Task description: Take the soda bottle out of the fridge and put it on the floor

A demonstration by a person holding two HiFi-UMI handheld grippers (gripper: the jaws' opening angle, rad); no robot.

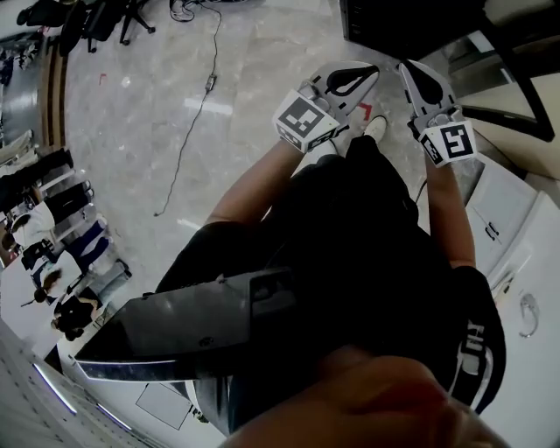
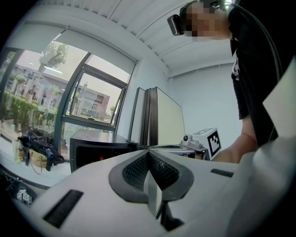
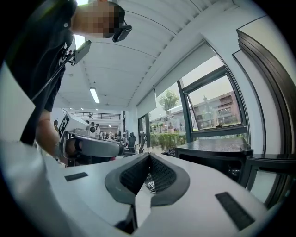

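Observation:
No soda bottle shows in any view. In the head view my left gripper (image 1: 364,73) and right gripper (image 1: 411,72) are held side by side over the marble floor (image 1: 254,79), in front of a black box-shaped appliance (image 1: 402,22) whose door looks closed. The same black appliance sits ahead in the left gripper view (image 2: 99,149) and the right gripper view (image 3: 217,152). The left gripper (image 2: 149,156) has its pads pressed together with nothing between them. So does the right gripper (image 3: 149,158). Each gripper sees the other: the right gripper (image 2: 207,141) and the left gripper (image 3: 90,147).
A white appliance (image 1: 514,219) stands to my right. A thin cable (image 1: 197,114) trails across the floor, and office chairs (image 1: 105,22) stand at the far left. Tall dark folded panels (image 2: 149,115) rise behind the black appliance, beside large windows (image 2: 88,99).

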